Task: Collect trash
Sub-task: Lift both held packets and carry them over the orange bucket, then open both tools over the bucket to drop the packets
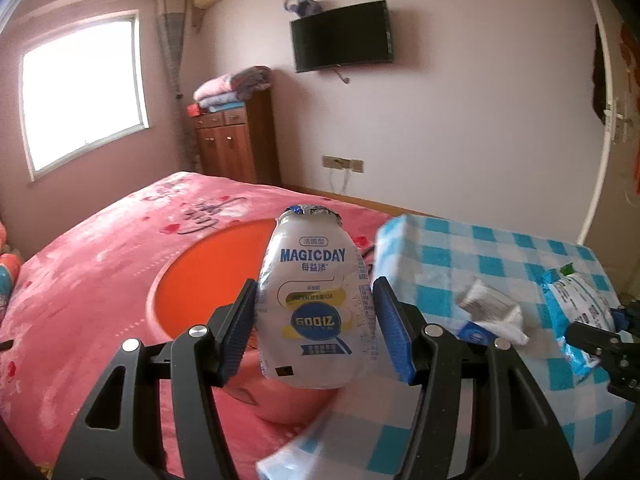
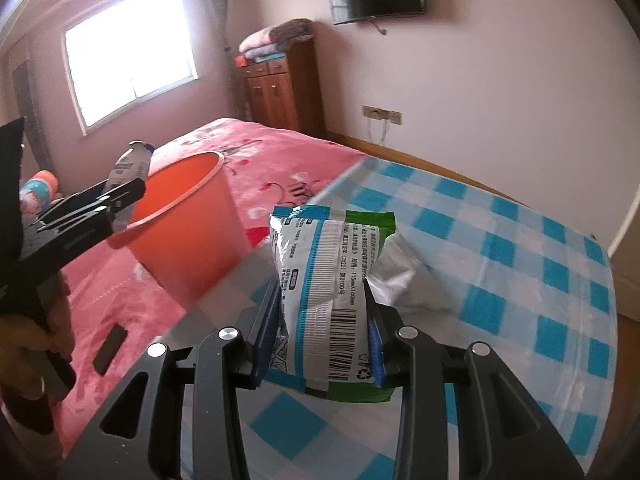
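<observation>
My left gripper (image 1: 314,322) is shut on a white MAGICDAY drink bottle (image 1: 314,300) with a foil lid, held upright just at the near rim of the orange bucket (image 1: 208,280). The right wrist view shows that bottle (image 2: 128,168) over the bucket (image 2: 188,216) rim. My right gripper (image 2: 320,338) is shut on a white, blue and green tissue packet (image 2: 324,292), held above the blue checked cloth (image 2: 500,264). The same packet (image 1: 580,308) shows at the right of the left wrist view, beside a crumpled white wrapper (image 1: 492,312).
The bucket stands on a pink bedspread (image 1: 80,280). A dark flat object (image 2: 110,348) lies on the bedspread near the left hand. A wooden cabinet (image 1: 236,148) with folded blankets stands at the far wall, under a wall TV (image 1: 342,36).
</observation>
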Motion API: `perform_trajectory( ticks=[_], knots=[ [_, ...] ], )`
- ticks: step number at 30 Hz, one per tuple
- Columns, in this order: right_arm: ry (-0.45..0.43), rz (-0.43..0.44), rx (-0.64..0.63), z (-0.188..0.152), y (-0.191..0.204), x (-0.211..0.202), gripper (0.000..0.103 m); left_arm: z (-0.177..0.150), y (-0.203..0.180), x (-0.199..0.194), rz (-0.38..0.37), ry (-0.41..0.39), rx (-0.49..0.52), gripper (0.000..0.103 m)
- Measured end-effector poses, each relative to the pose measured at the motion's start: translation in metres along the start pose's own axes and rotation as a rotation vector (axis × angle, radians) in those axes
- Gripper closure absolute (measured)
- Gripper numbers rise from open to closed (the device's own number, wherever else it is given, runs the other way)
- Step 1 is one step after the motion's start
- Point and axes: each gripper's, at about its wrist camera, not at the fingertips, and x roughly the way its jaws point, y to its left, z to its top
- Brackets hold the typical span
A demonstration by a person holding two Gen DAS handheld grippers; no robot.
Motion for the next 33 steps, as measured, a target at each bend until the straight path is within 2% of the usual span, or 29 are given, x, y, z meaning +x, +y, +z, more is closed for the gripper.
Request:
perform_trajectory(
  ticks=[19,33],
  knots=[
    [-0.022,0.143,-0.187,0.063,0.087,0.044,0.064,0.011,0.064,0.040,0.130,0.037,-0.048,0.044],
    [-0.003,0.206,-0.262,0.090,0.135,0.078,0.064,0.008,0.082,0.066,0.150,0.083,-0.068,0.044]
  ],
)
